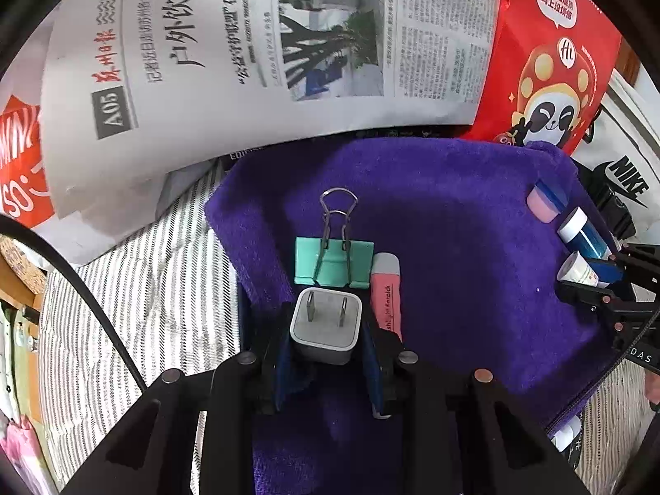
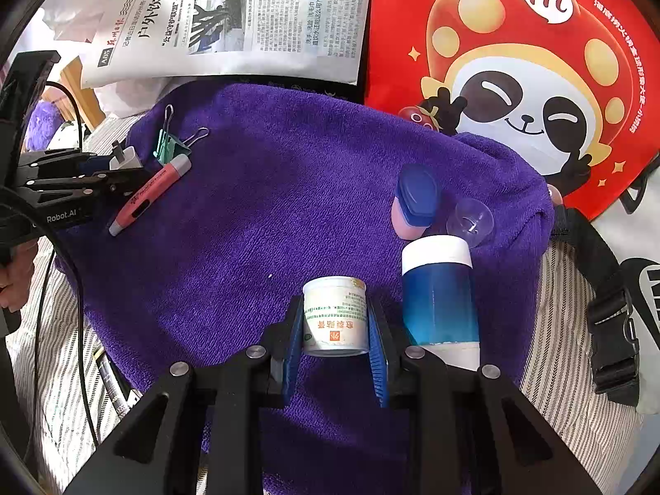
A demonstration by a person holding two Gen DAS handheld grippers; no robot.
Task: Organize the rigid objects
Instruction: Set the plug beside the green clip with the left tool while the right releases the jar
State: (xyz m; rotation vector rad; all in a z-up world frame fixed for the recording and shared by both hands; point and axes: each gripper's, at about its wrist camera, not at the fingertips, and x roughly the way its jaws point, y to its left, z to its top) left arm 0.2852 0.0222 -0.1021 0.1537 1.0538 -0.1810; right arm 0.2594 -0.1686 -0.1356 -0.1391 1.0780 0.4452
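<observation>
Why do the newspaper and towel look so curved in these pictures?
Left wrist view: the fisheye lens bows the newspaper and darkens the corners; the purple towel is sharp, evenly daylit. Right wrist view: same bulging, the red panda bag swells, and the clear dome shows slight glare.

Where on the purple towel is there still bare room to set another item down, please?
The purple towel is bare across its middle, between the pink pen and the blue-capped pink jar. Crowded spots: its left edge, with the green binder clip and white plug adapter, and its right edge, with the blue bottle and white jar.
</observation>
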